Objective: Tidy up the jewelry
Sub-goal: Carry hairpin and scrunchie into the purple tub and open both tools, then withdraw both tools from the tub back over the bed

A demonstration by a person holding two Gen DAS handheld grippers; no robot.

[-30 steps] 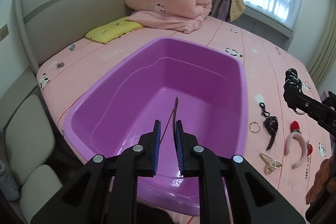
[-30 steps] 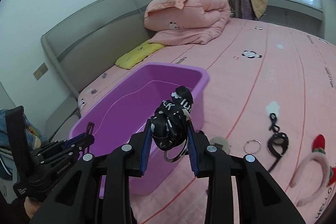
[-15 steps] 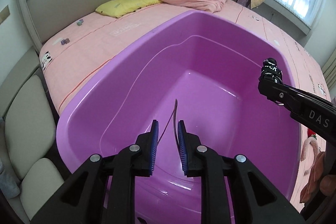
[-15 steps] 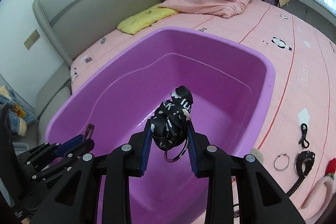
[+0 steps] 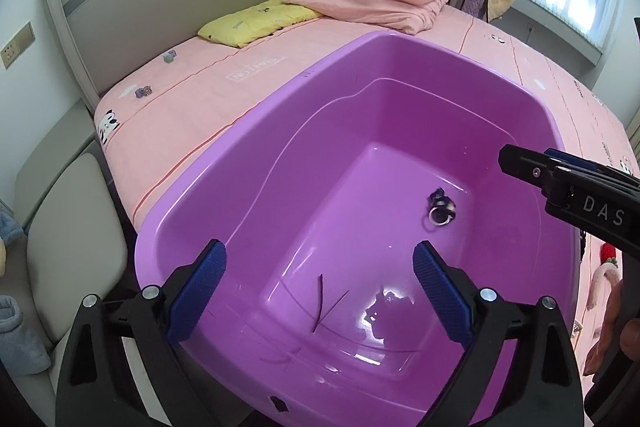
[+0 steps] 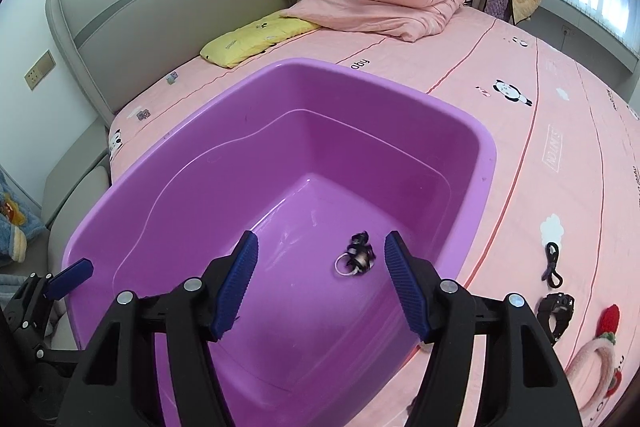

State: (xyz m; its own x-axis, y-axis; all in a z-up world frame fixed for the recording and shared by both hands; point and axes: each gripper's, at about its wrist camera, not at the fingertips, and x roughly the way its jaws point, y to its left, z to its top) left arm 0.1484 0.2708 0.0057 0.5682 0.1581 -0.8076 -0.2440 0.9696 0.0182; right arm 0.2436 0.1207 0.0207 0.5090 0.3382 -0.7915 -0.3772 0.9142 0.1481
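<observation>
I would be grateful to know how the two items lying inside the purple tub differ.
The black strap charm with a metal ring is a bunched lump; the thin dark hair stick is a straight sliver. The charm lies mid-floor, the stick near the tub's near wall. Both lie loose, gripped by nothing.

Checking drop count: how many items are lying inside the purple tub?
2. A black strap with a metal ring lies mid-floor of the purple tub; a thin dark hairpin lies nearer the left gripper. Glare could hide something small.
</observation>
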